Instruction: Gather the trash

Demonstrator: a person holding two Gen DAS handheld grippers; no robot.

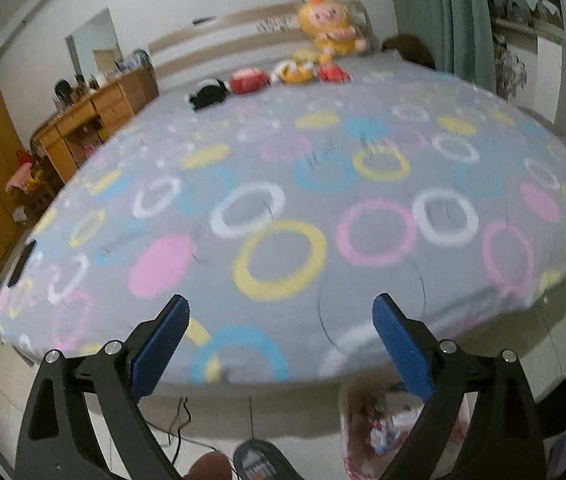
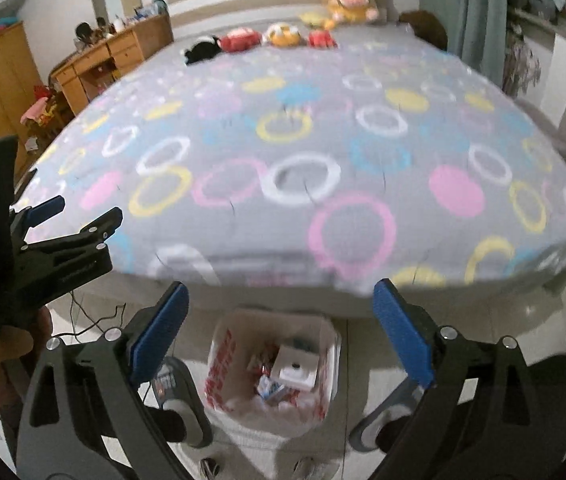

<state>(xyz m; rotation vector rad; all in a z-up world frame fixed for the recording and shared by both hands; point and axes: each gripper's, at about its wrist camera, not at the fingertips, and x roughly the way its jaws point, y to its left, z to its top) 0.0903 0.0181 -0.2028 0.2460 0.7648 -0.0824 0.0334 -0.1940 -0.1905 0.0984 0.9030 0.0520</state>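
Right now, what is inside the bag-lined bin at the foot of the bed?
The bin holds a white box, small colourful wrappers and crumpled white paper. Anything beneath that top layer is covered.

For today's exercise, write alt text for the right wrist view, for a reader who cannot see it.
An open, empty right gripper hangs over a trash bag of wrappers and a white box on the floor at the foot of a bed with a ring-patterned cover. The left gripper shows at left; plush toys line the far end.
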